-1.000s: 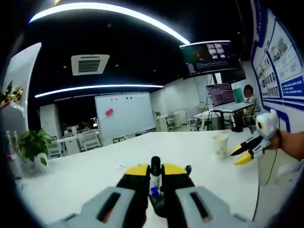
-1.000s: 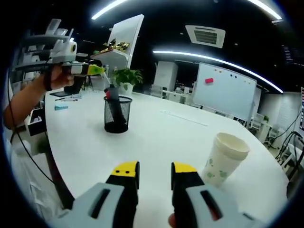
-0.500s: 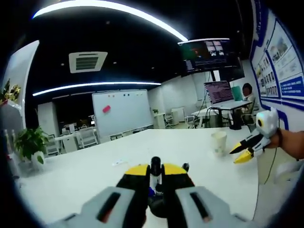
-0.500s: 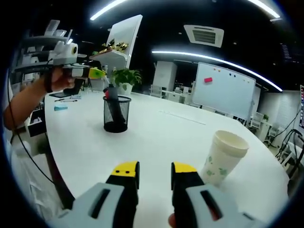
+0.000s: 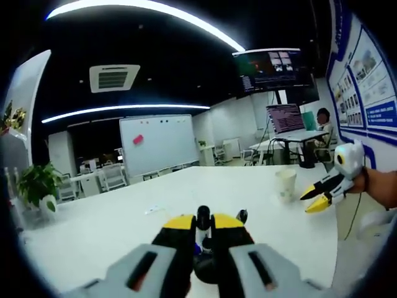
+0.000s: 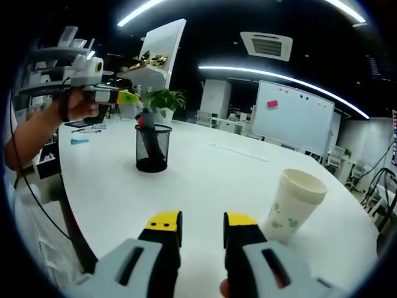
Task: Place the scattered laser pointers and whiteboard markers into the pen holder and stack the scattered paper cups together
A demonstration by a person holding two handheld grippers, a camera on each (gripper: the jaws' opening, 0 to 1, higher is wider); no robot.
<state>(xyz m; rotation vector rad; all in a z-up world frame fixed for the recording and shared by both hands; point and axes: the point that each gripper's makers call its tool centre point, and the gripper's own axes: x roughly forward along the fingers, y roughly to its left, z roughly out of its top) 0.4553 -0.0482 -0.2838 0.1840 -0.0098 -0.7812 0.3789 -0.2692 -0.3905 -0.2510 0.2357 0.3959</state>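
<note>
My left tool (image 5: 203,225) raised above the mesh pen holder (image 6: 152,148), jaws near-closed with nothing clearly gripped, my right tool (image 6: 203,226) parted and empty, paper cup (image 6: 292,205) upright on the white tabletop (image 6: 205,177) just beside it.

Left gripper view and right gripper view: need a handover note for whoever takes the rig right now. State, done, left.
Left tongs: shut on a dark marker, held just above the pen holder.
Right tongs: open, empty, low over the table, with a paper cup upright just to their right.
Done: the pen holder already has at least one item standing in it.
Left: drop the held marker in. Only one paper cup is visible, so no stack yet. Small items by the table edge beyond the pen holder are too small to identify; check them.
</note>
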